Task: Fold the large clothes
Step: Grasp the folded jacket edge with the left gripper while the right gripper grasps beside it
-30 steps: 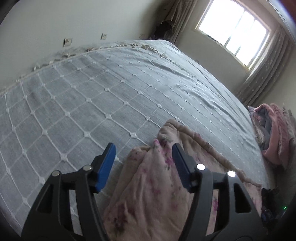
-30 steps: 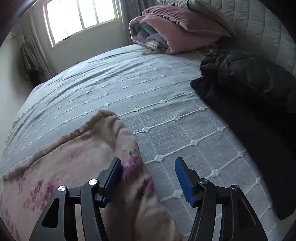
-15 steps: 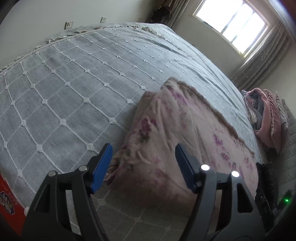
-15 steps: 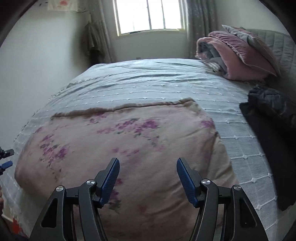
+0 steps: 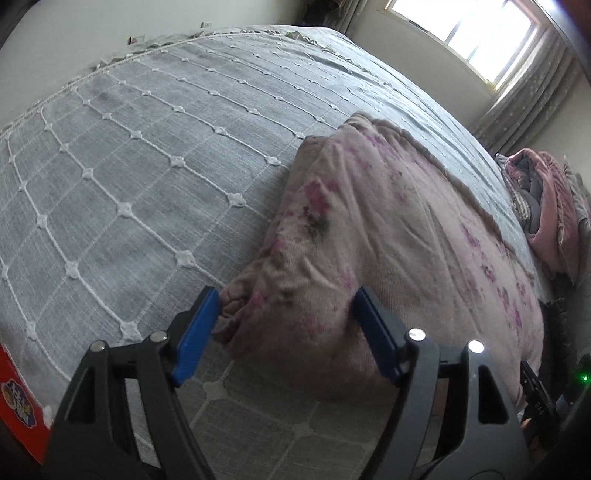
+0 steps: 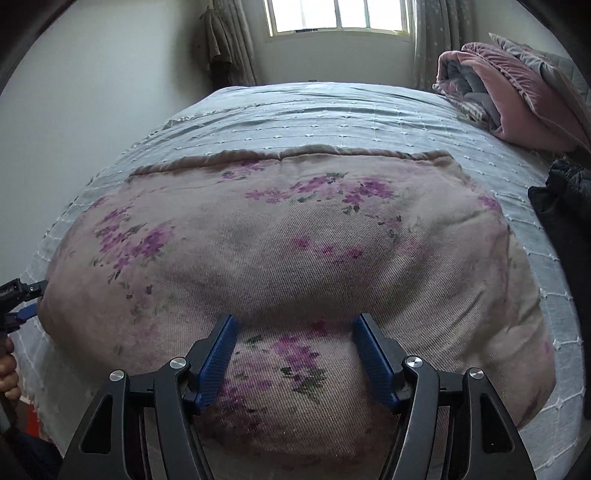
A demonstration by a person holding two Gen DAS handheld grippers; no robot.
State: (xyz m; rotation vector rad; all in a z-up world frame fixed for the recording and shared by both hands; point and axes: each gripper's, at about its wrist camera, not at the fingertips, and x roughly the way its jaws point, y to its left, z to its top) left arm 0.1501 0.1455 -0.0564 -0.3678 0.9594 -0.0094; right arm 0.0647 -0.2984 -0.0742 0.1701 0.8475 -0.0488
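Observation:
A large pink cloth with purple flowers (image 6: 295,236) lies folded over on a grey quilted bed (image 6: 332,110). In the left wrist view the cloth (image 5: 388,229) runs from the near edge toward the far right. My left gripper (image 5: 284,325) is open, its blue pads on either side of the cloth's near corner. My right gripper (image 6: 295,350) is open over the near edge of the cloth, with fabric between the pads. The left gripper's tips also show at the far left of the right wrist view (image 6: 26,299).
A stack of pink and grey bedding (image 6: 509,96) sits at the bed's far right, also in the left wrist view (image 5: 546,214). A dark garment (image 6: 561,206) lies at the right edge. A red box (image 5: 18,398) is below the bed's near left edge. A window (image 6: 340,16) is behind.
Both grippers have pulled back toward the near edge of the bed. The cloth, bunched a second ago, now lies spread and folded over. Both grippers stay open.

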